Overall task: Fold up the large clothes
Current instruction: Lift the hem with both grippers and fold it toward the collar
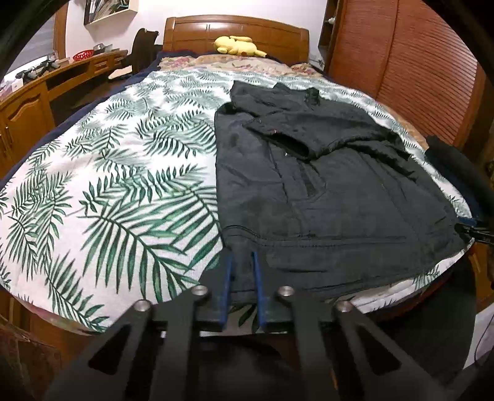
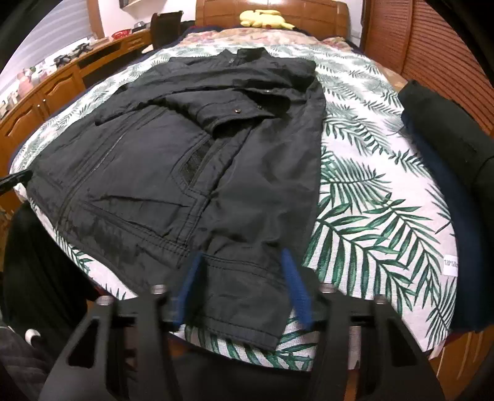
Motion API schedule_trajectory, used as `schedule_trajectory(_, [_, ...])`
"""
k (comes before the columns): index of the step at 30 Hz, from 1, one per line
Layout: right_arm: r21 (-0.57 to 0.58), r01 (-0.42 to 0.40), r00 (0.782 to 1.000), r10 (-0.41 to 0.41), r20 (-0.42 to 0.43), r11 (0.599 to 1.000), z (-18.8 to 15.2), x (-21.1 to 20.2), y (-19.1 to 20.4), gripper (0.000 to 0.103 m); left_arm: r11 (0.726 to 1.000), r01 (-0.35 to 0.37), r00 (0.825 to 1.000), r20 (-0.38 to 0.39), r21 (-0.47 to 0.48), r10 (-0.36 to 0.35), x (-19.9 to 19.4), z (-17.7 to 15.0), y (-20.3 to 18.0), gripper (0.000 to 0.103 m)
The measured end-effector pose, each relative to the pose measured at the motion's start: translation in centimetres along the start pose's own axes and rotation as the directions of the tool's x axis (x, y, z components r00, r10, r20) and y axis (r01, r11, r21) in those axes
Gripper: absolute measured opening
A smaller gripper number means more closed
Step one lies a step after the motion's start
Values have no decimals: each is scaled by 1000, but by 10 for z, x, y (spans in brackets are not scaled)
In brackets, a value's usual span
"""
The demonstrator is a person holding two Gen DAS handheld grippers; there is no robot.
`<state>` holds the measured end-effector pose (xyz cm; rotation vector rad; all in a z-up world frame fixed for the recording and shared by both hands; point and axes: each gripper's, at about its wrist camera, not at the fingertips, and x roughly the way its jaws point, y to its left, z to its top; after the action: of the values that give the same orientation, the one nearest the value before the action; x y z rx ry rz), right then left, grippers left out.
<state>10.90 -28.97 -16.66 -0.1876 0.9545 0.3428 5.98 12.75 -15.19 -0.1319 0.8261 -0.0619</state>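
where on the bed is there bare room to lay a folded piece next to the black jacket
The widest free patch is the leaf-print bedspread between the black jacket and the wooden desk. A narrower strip lies between the jacket and the dark folded pile. The head end is crowded by the yellow plush toy; the near edge holds the jacket hem.

Bedroom under warm indoor light. Bed point(image 1: 102, 172) with palm-leaf cover, wooden headboard point(image 1: 237, 31) behind a yellow plush toy point(image 1: 237, 45). Wooden desk point(image 1: 46, 83) along the left, ribbed wooden wardrobe point(image 1: 410, 58) right, pale wall point(image 1: 148, 21).
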Motion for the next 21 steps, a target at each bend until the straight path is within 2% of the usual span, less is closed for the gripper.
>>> schedule_trajectory(1, [-11,19,1000,-19,0,1000,0,-2,0,16,1000,8,1000,14,2,-8,-4,3,-1,4])
schedule_trajectory(5, [-12,-10,998,11,65,1000,12,-25,-3,7,999,14,996,85,34,-16,-28,17,-11,3])
schedule_trajectory(8, [13,-42,990,40,135,999,25,-47,-6,5,998,14,991,135,69,-23,-49,32,-22,3])
schedule_trajectory(10, [31,-65,977,57,207,997,36,-70,-8,5,995,10,987,160,94,-25,-60,41,-29,2])
schedule_trajectory(15, [39,-80,951,65,301,996,52,-114,-2,4,994,23,973,227,109,-48,-97,50,-37,2])
schedule_trajectory(21, [26,-97,924,80,375,995,43,-166,3,4,992,24,946,317,126,-63,-161,45,-42,2])
